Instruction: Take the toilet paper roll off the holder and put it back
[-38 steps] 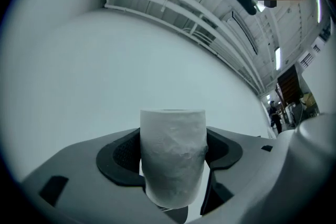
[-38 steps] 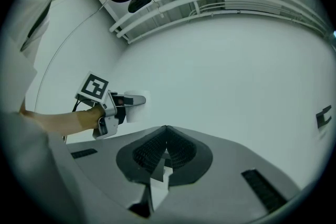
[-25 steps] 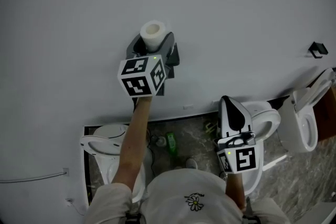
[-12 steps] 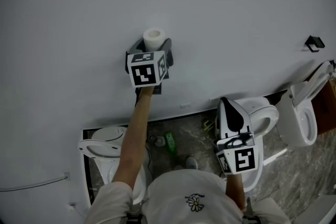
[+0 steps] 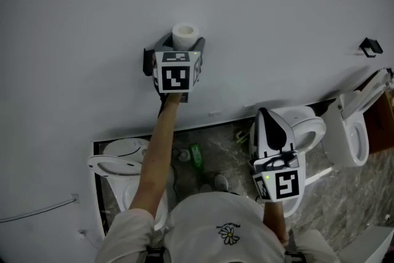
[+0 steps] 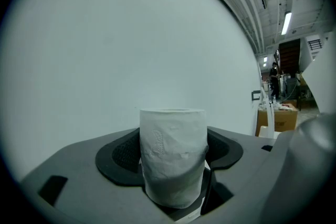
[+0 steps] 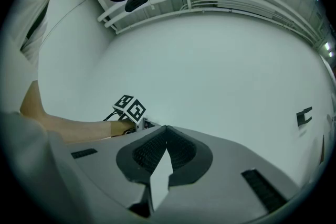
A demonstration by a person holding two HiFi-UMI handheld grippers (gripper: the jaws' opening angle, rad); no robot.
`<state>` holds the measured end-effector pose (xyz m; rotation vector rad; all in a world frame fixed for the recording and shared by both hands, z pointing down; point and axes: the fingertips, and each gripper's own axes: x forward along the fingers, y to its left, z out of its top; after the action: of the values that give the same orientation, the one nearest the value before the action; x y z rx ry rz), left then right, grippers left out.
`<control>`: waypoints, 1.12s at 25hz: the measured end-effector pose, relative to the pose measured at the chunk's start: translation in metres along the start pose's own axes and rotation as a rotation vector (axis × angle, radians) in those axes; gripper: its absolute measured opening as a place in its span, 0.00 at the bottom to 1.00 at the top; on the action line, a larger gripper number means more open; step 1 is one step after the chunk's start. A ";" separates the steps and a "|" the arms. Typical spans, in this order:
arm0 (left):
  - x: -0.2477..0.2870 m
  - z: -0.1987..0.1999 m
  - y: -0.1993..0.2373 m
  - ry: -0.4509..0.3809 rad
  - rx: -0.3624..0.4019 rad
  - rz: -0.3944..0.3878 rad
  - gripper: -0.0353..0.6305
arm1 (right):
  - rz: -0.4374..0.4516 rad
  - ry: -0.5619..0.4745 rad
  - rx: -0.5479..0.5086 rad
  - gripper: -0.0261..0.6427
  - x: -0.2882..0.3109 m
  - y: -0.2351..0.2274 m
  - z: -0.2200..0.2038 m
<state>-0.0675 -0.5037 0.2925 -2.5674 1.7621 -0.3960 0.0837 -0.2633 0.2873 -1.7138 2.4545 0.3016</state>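
Near the wall (image 5: 277, 9), we pinch the roll (image 6: 172, 155) with the left gripper (image 5: 177, 51). The right gripper (image 7: 166, 131) has its jaws pressed together, empty.

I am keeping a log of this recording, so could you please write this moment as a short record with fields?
Left tool: shut on the toilet paper roll, raised toward the white wall
Right tool: shut, empty, held low
Wall fixture: small black bracket far right, away from the roll
Floor level: toilets standing along the wall
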 end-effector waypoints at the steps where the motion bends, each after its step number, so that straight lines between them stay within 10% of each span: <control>1: 0.000 0.000 0.000 0.000 -0.001 -0.003 0.56 | 0.003 -0.001 0.001 0.05 0.000 0.001 0.000; 17: -0.015 0.004 0.004 -0.067 -0.038 0.001 0.65 | 0.007 -0.019 -0.002 0.05 -0.010 0.006 0.007; 28: -0.018 -0.020 -0.006 0.030 0.009 -0.019 0.66 | 0.004 -0.030 0.001 0.05 -0.018 0.006 0.012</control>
<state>-0.0719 -0.4820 0.3094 -2.5877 1.7428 -0.4438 0.0843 -0.2419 0.2801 -1.6913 2.4371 0.3249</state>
